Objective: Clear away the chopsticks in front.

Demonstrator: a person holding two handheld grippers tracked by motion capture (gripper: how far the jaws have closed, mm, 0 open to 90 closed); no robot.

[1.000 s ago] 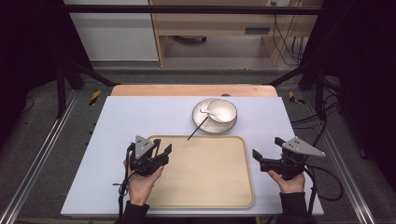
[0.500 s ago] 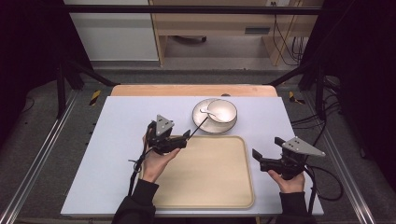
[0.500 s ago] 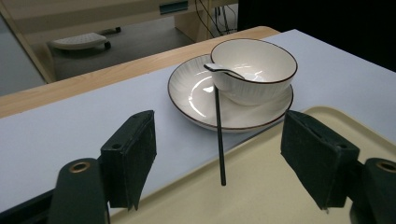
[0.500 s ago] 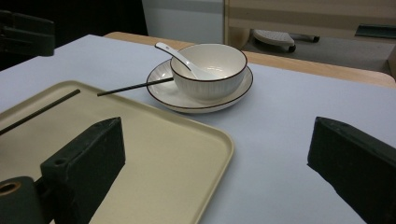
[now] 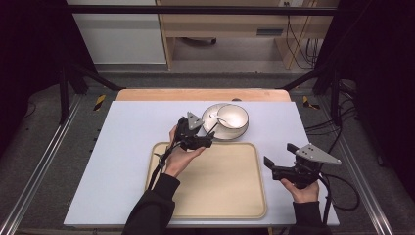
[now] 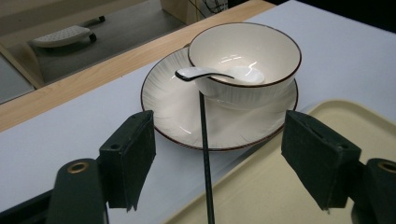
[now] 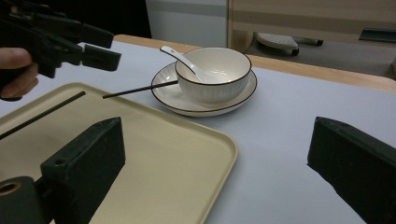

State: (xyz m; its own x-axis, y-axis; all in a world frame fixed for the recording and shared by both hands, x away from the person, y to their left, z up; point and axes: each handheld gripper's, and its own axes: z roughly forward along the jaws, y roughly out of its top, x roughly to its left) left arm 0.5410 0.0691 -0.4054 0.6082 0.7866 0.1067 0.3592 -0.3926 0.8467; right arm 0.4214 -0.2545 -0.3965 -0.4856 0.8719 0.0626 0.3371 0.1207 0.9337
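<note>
One black chopstick (image 6: 204,154) is the object in play: it leans with its far tip on the white plate (image 6: 173,109), just under the spoon handle, and its near end runs down over the far left corner of the beige tray (image 5: 235,196). It lies between the jaws of the left gripper (image 5: 203,142), which have just been opening and now stand wide, pads clear of the stick on both sides. On the plate sits a white bowl (image 6: 245,60) with a dark rim, a white ceramic spoon (image 6: 219,73) resting in it, handle over the edge.

Step in hand, as I read it: lining up on the chopstick before a pinch. Next move calls for closing squarely on the thin shaft, then lifting without nudging bowl or spoon.

Right gripper (image 5: 276,169) hovers over the table's right side just off the tray's right edge, jaws wide, nothing between them.

Table (image 5: 127,147) has a pale lilac-grey top with a wooden strip along the far edge. Beyond it: grey floor, wooden furniture, cables at far right, dark frame posts either side.
</note>
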